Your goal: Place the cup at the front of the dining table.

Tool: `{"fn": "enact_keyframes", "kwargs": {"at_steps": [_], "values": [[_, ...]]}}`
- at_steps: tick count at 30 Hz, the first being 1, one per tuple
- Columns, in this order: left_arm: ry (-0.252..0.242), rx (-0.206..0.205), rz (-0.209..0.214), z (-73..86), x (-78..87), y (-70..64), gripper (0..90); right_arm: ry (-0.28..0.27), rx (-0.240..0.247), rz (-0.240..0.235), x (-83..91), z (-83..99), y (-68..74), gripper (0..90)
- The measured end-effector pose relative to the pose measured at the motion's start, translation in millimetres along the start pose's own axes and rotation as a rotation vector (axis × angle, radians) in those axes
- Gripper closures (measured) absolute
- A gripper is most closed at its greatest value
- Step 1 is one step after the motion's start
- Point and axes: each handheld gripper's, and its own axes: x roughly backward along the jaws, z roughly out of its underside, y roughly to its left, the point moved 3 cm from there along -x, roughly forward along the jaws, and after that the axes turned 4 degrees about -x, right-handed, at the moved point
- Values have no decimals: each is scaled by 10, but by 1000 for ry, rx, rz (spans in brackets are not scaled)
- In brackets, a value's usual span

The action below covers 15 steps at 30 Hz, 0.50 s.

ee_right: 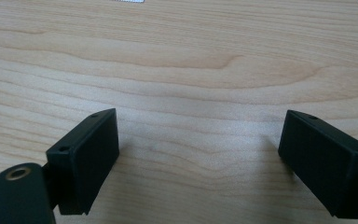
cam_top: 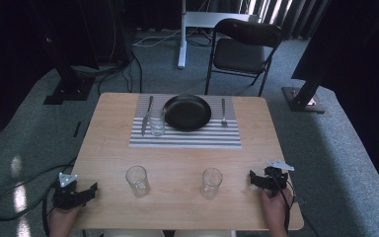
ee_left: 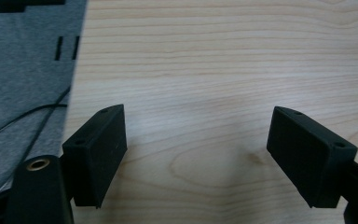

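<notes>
Near the front edge of the wooden table stand two empty drinking glasses, well apart from each other: the left glass and the right glass, both upright. At the table's front left corner the left gripper rests in the person's hand, its jaws spread wide with nothing between them; its own view shows bare wood in the gap. At the front right the right gripper is likewise released and empty, its jaws wide over bare wood. Farther back lies a striped placemat bearing a black plate, a knife, a fork and a third glass just beside the plate.
</notes>
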Motion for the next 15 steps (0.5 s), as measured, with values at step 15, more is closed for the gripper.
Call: {"fn": "enact_keyframes", "kwargs": {"at_steps": [15], "values": [[-1, 16, -109, -35, 44, 65, 206, 0, 0, 0, 0, 0, -1, 116]]}}
